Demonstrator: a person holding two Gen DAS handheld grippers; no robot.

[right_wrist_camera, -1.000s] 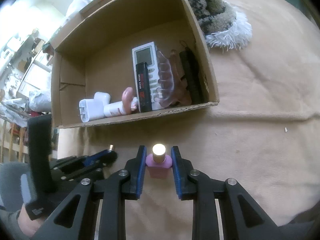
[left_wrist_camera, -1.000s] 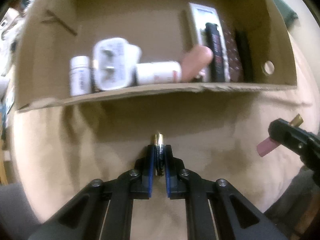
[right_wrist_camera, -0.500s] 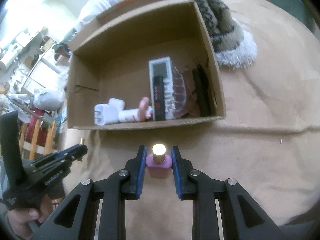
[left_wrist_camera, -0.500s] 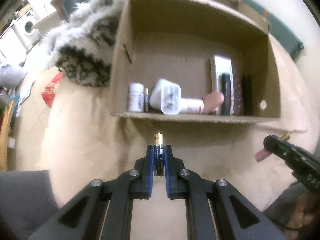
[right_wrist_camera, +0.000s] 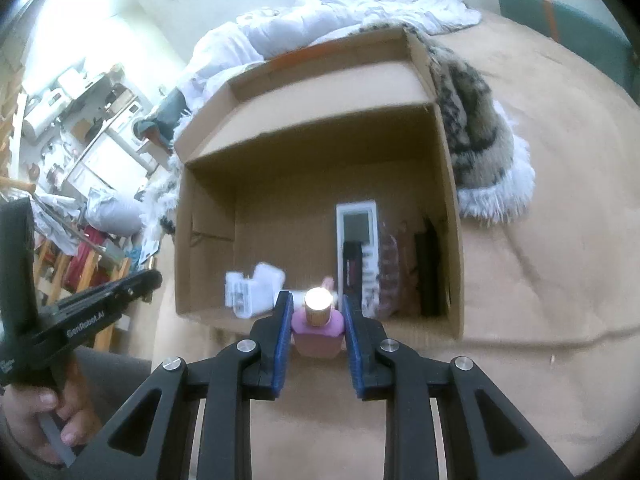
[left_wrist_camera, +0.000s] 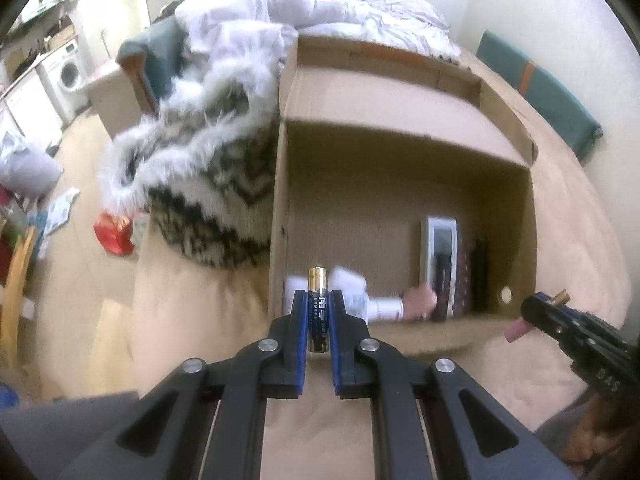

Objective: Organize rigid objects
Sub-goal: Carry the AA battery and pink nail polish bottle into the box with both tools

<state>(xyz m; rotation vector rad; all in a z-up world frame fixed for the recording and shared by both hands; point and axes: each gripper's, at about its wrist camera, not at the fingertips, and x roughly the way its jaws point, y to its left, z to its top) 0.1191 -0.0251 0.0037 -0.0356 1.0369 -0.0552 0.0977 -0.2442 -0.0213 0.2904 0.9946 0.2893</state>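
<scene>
My left gripper (left_wrist_camera: 319, 312) is shut on a blue and gold battery (left_wrist_camera: 317, 300), held above the near left corner of an open cardboard box (left_wrist_camera: 400, 120). My right gripper (right_wrist_camera: 316, 312) is shut on a small pink bottle with a gold cap (right_wrist_camera: 318, 330), over the box's near wall (right_wrist_camera: 320, 320). The box holds a white remote (right_wrist_camera: 356, 236), a white charger plug (right_wrist_camera: 256, 284), a white tube (left_wrist_camera: 384, 308), a black lighter and dark items at its right. The right gripper with the pink bottle also shows in the left wrist view (left_wrist_camera: 536, 312).
The box sits on a tan bedspread (right_wrist_camera: 540, 280). A furry black-and-white blanket (left_wrist_camera: 192, 184) lies against the box's side, a white duvet (left_wrist_camera: 320, 4) behind it. A room with a washing machine (left_wrist_camera: 68, 76) lies off the bed's edge.
Both grippers have risen and drawn back from the box, so the box looks smaller and its whole inside shows. Each still holds its object.
</scene>
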